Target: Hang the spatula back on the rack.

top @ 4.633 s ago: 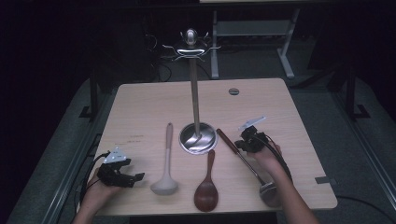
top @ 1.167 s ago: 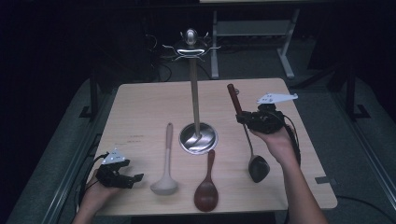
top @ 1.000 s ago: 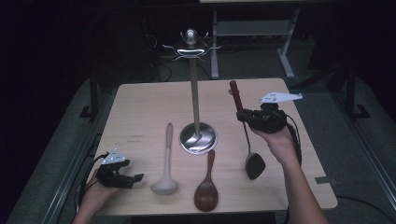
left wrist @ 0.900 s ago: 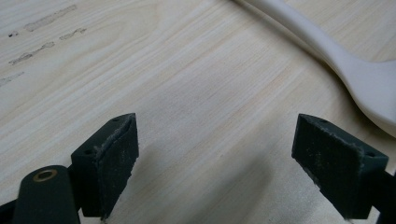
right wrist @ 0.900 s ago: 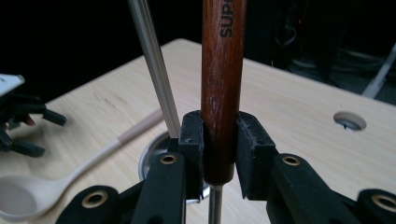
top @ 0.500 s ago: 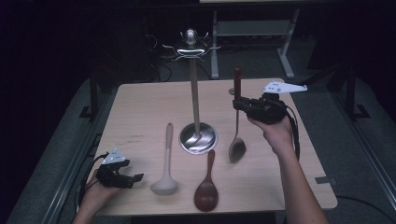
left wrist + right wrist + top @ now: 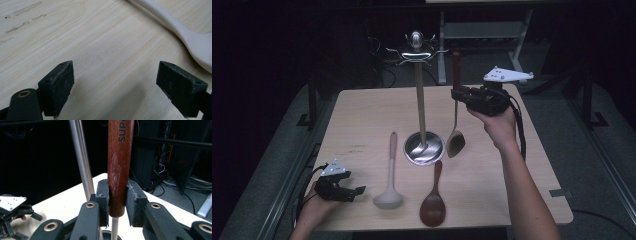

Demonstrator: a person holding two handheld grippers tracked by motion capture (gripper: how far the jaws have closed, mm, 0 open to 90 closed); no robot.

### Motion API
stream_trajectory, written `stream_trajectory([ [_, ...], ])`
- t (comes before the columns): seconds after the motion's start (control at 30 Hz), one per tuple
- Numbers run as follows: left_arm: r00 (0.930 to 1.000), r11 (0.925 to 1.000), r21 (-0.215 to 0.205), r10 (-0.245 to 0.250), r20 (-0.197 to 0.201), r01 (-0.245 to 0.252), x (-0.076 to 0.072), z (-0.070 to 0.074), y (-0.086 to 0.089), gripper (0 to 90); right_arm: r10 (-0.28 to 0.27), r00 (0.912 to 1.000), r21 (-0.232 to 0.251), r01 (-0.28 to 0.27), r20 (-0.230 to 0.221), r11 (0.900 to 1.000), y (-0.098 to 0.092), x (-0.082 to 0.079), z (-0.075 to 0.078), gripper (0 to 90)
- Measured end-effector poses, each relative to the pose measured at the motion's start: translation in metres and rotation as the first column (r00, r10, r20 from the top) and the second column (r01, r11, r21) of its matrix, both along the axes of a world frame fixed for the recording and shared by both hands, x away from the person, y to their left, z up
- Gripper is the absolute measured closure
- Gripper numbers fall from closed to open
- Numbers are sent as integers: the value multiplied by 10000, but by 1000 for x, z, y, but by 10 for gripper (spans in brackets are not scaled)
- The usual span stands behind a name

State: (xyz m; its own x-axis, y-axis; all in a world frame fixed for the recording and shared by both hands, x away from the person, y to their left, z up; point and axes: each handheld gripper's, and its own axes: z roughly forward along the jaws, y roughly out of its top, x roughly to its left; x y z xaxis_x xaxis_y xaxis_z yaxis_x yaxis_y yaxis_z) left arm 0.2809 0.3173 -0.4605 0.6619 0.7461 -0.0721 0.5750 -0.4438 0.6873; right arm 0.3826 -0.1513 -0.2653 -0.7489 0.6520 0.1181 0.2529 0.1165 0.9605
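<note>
Holding ladle upright, right tool raised

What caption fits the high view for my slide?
Right tongs lift a ladle upright beside the metal stand on the table.

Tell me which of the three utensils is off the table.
The metal ladle with the reddish wooden handle, hanging upright in the right gripper; the white ladle and brown wooden spoon lie flat.

Item: metal ladle | handle: dark red-brown wood (lettering partly readable) | pose: upright, bowl lowermost, lifted above the table | location: just beside the stand's pole, right of its base.
</note>
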Motion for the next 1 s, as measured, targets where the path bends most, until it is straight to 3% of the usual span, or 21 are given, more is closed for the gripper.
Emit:
stream_trajectory([
  [0.2, 10000, 9999, 80, -63, 28, 63, 0, 0, 0, 144, 177, 9995, -9, -177, 260, 9998, 5, 7, 10, 739],
  [0.47, 10000, 9999, 71, -73, 35, 73, 0, 0, 0, 144, 395, 9980, -139, -388, 486, 9991, 9, 6, 16, 739],
  [1.0, 9999, 9998, 140, -147, 15, 147, 0, 0, -1, 144, 971, 9902, -205, -955, 999, 9952, 15, -18, 26, 739],
])
